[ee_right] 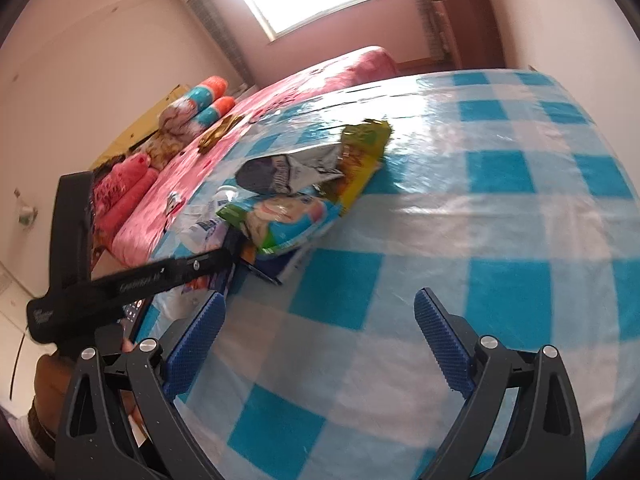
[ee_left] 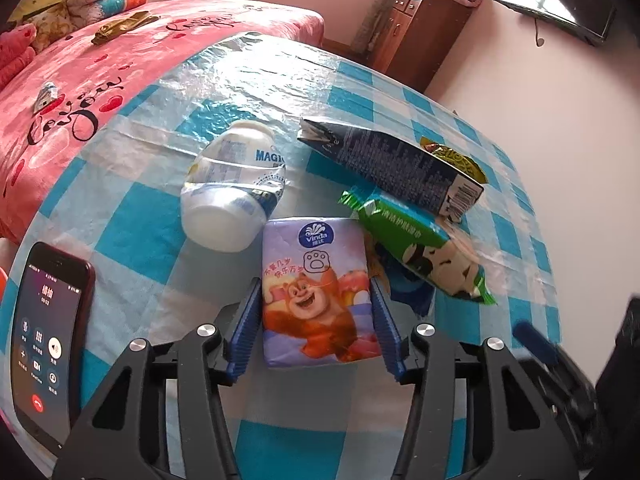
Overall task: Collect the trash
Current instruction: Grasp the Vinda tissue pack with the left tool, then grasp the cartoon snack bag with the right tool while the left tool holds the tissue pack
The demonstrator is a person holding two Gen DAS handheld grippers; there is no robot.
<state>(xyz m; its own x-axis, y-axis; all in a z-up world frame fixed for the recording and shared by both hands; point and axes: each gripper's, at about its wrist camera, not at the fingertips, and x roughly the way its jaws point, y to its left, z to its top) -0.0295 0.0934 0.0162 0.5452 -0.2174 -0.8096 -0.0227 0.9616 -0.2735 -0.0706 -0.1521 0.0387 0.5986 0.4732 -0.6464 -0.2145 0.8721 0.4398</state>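
My left gripper (ee_left: 316, 312) is clamped on the purple tissue pack with the cartoon bear (ee_left: 320, 292), a blue ribbed pad pressed flat to each long side; the pack lies on the blue-and-white checked tablecloth under clear plastic (ee_left: 132, 216). My right gripper (ee_right: 320, 336) hangs just above bare cloth, jaws wide, nothing between them. A black smartphone with a call screen lit (ee_left: 48, 336) lies to the left of the left gripper; not trash, leave it. Just beyond the pack: a squashed white plastic bottle with blue print (ee_left: 232, 188) on its side, close to the pack's far left corner, and a green wet-wipe packet (ee_left: 416, 248) to the right, overlapping something dark blue that I cannot identify. Behind those, a dark flattened carton with a barcode (ee_left: 392, 164) over a gold-and-green foil wrapper (ee_left: 460, 160). Farther off, a pink bed cover with hearts (ee_left: 100, 80) carries a gold crumpled wrapper (ee_left: 120, 28) and a small silver scrap (ee_left: 46, 96). Step in hand, as I read it: the first pick, grip made, lift not begun. Next calls for a straight lift clear of bottle and packet, then carrying to a bin, which is out of sight in both views. The soft pack may buckle under the squeeze.
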